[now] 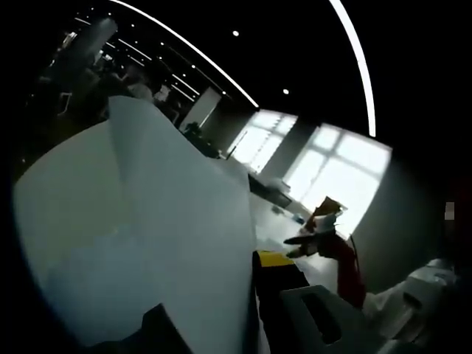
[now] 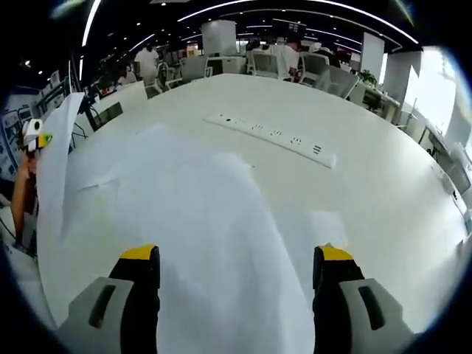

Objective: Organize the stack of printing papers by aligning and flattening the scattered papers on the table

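In the left gripper view a large white sheet (image 1: pixel 140 221) stands lifted and curved in front of the camera. My left gripper (image 1: pixel 247 262) is shut on its lower edge, with the yellow-tipped right jaw showing and the other jaw behind the paper. The right gripper view shows that same lifted sheet (image 2: pixel 53 192) at the left edge, with the left gripper (image 2: pixel 35 136) at its top. Several white papers (image 2: pixel 206 221) lie overlapping and uneven on the white table (image 2: pixel 383 192). My right gripper (image 2: pixel 237 258) hovers open just above them, its jaws wide apart and holding nothing.
A white power strip (image 2: pixel 269 136) lies across the table beyond the papers. Chairs and people (image 2: pixel 147 59) are at the far side. A red sleeve (image 1: pixel 345 262) and bright windows (image 1: pixel 332 169) are to the right in the left gripper view.
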